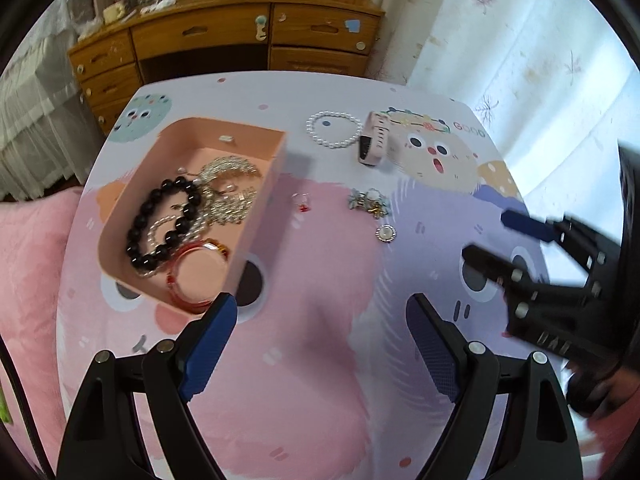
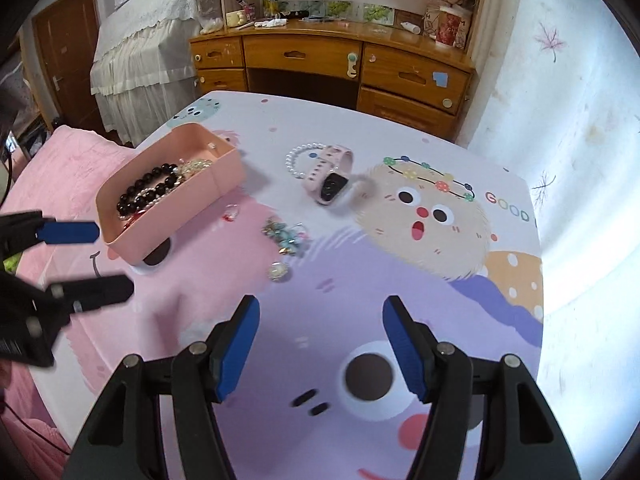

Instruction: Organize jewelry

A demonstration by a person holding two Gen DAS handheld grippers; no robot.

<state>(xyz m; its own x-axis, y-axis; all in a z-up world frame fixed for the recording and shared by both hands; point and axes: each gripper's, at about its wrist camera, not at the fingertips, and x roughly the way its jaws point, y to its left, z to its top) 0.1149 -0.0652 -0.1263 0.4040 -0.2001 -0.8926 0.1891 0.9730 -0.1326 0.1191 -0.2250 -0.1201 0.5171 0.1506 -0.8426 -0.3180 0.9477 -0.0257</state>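
Note:
A pink box (image 1: 262, 196) (image 2: 200, 194) on the cartoon-print table (image 1: 316, 380) holds a black bead bracelet (image 1: 160, 224) (image 2: 146, 192), a red bangle (image 1: 196, 276) and gold chains (image 1: 228, 188). Loose on the cloth lie a pearl bracelet (image 1: 334, 130) (image 2: 296, 160), a pink smartwatch (image 1: 374, 144) (image 2: 330, 178), a small red ring (image 1: 302, 202) (image 2: 231, 212), a blue flower cluster (image 1: 370, 202) (image 2: 286, 236) and a round pearl brooch (image 1: 386, 233) (image 2: 279, 270). My left gripper (image 1: 322, 300) (image 2: 114, 260) hovers open and empty beside the box's near corner. My right gripper (image 2: 320, 302) (image 1: 488, 236) is open and empty, just short of the brooch.
A wooden desk with drawers (image 2: 340, 64) stands behind the table's far edge. A pink blanket (image 1: 28, 264) lies to the left, and a pale floral curtain (image 2: 580, 120) hangs to the right. A cloth-draped piece of furniture (image 2: 140, 40) stands at the back left.

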